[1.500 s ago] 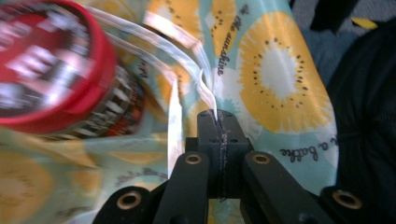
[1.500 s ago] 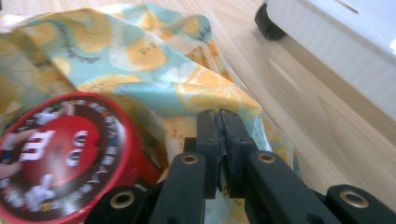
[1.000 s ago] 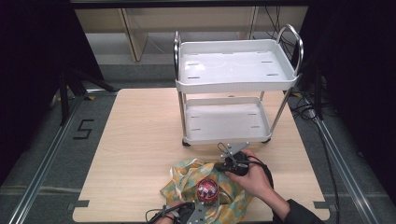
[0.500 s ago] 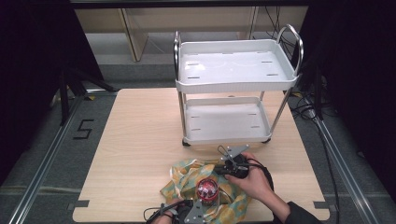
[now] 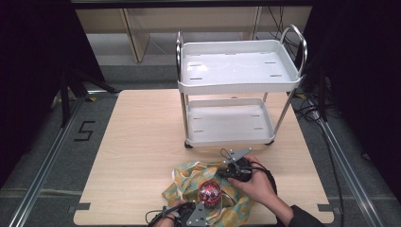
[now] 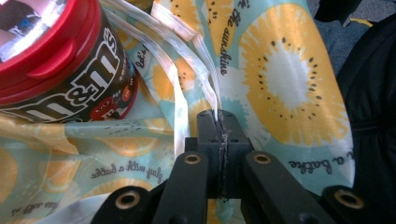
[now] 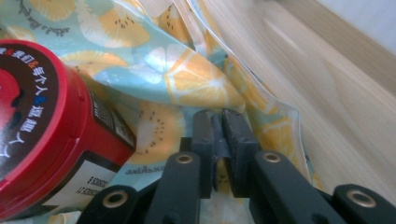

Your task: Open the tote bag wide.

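A fruit-print bag (image 5: 185, 180) lies crumpled at the table's near edge, with a red-lidded M&M's tub (image 5: 209, 191) standing upright inside it. My left gripper (image 6: 218, 117) is shut on the bag's (image 6: 280, 70) pale edge strip, just right of the tub (image 6: 60, 60). In the high view the left gripper (image 5: 202, 206) sits at the bag's near side. My right gripper (image 7: 219, 117) is shut on a fold of the bag (image 7: 196, 79) beside the tub (image 7: 42, 121). A hand holds that right gripper (image 5: 223, 174) at the bag's far right side.
A white two-shelf cart (image 5: 239, 85) with chrome handles stands at the back of the wooden table (image 5: 142, 142), both shelves bare. The cart's lower shelf is a short way beyond the right gripper. Black cables trail from both grippers.
The left gripper has edged slightly right along the bag's near side. The right gripper, bag and tub have hardly moved.
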The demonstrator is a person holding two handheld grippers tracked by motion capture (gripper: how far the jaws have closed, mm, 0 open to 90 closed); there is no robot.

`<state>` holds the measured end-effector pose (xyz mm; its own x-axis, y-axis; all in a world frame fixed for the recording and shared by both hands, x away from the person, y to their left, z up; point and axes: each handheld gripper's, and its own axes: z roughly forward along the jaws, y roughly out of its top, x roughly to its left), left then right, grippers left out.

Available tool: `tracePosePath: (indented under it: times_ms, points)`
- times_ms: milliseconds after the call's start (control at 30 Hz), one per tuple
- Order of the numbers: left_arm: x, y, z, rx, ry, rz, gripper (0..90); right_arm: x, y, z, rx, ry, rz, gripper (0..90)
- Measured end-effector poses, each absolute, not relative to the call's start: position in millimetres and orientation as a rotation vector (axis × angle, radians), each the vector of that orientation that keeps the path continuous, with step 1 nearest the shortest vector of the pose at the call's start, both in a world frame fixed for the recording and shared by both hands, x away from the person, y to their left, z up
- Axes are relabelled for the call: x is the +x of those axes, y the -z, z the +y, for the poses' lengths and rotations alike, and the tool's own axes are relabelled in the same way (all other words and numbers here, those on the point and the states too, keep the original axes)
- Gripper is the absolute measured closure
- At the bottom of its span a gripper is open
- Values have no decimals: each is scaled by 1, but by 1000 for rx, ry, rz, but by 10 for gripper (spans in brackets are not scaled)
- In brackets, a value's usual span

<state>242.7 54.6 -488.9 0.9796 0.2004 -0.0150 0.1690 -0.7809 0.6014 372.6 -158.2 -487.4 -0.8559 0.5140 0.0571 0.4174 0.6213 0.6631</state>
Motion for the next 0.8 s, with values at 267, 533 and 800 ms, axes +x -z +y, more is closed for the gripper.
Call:
tracePosePath:
  times_ms: [267,533,800]
  points:
    - [244,492,54,2479,-60,283,888,372,490,-158,779,-1018,2714,889]
    - [247,495,54,2486,-74,289,887,373,492,-158,759,-1041,2693,883]
    - [249,499,54,2483,-67,312,884,374,492,-160,736,-975,2697,868]
